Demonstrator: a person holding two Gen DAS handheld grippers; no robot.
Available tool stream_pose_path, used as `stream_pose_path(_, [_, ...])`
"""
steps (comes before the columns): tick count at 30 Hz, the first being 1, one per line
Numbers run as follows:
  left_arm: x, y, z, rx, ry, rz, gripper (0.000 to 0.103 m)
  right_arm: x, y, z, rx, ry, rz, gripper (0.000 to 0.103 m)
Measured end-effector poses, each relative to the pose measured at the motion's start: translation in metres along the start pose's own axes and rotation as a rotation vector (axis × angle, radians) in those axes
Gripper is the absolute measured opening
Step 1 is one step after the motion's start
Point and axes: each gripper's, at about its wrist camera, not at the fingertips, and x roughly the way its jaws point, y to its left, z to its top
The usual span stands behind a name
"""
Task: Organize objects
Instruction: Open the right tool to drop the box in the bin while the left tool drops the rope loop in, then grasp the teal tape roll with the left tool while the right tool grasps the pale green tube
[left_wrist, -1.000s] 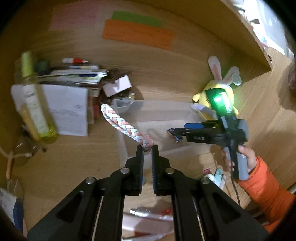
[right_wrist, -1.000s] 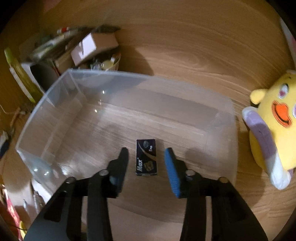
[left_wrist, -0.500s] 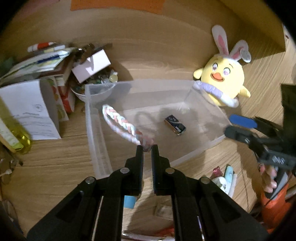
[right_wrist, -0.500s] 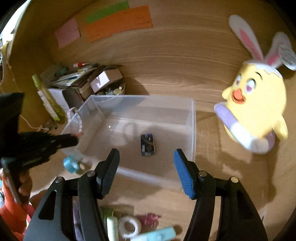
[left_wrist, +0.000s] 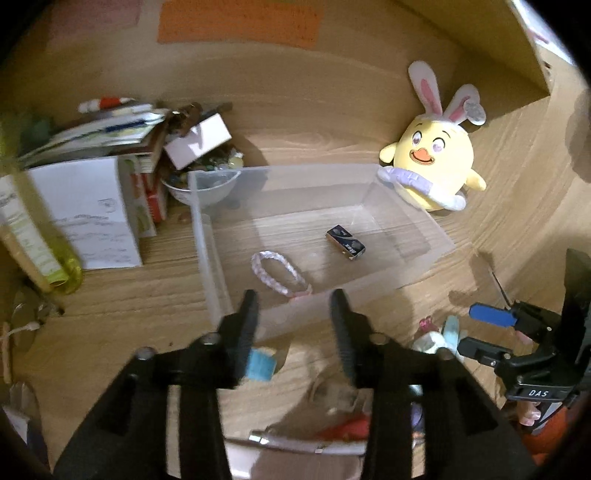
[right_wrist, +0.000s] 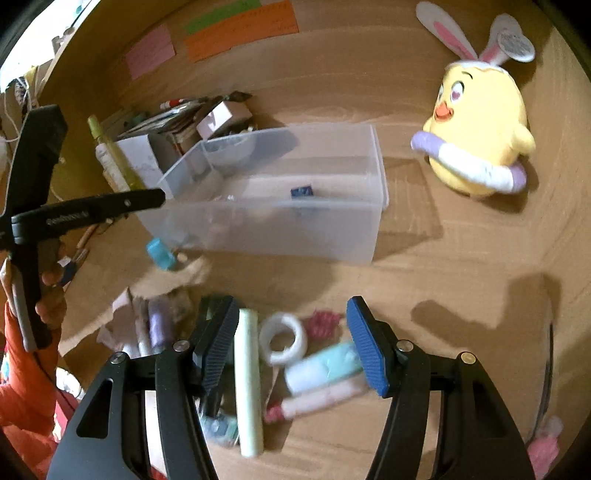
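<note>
A clear plastic bin (left_wrist: 406, 273) (right_wrist: 376, 192) stands on the wooden desk. Inside it lie a pink-and-white braided bracelet (left_wrist: 277, 271) and a small dark box (left_wrist: 345, 243) (right_wrist: 302, 192). My left gripper (left_wrist: 293, 317) is open and empty, above the bin's near wall. My right gripper (right_wrist: 291, 332) is open and empty, above a pile of small items: a white tape roll (right_wrist: 282, 336), a pale green stick (right_wrist: 248, 384), a mint tube (right_wrist: 325, 365) and a pink hair clip (right_wrist: 325, 319).
A yellow bunny-eared plush (left_wrist: 432, 162) (right_wrist: 480, 136) sits right of the bin. Books, papers, a bowl of trinkets (left_wrist: 201, 184) and a yellow-green bottle (left_wrist: 37, 236) crowd the left. A blue item (left_wrist: 260, 363) lies in front of the bin.
My left gripper has opened and let go of the braided bracelet, which now lies in the bin. My right gripper has pulled back from the bin to above the pile of small items.
</note>
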Motion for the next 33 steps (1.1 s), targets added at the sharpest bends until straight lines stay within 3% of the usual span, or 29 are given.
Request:
stream_pose_path(2, [-0.008, 0.001, -0.009, 0.003, -0.012, 0.015, 0.053, -0.002, 0.002, -0.008, -0.004, 0.002, -0.007, 0.057])
stream_pose_path(10, [0.006, 0.011, -0.037, 0.003, 0.047, 0.046, 0.057, -0.002, 0.012, -0.033, -0.004, 0.032, 0.015, 0.044])
stream_pose_path(20, [0.039, 0.026, -0.044, -0.013, 0.11, 0.061, 0.057, 0.009, 0.019, -0.044, -0.028, 0.059, 0.022, 0.015])
stream_pose_path(25, [0.044, 0.027, -0.044, -0.017, 0.103, 0.062, 0.057, 0.01, 0.019, -0.045, -0.031, 0.053, 0.019, 0.014])
stream_pose_path(29, [0.049, 0.026, -0.046, -0.017, 0.111, 0.054, 0.042, 0.006, 0.018, -0.047, -0.023, 0.038, 0.021, 0.014])
stream_pose_path(33, [0.047, 0.023, -0.049, -0.005, 0.097, 0.068, 0.041, -0.004, 0.013, -0.044, -0.006, 0.011, 0.021, 0.014])
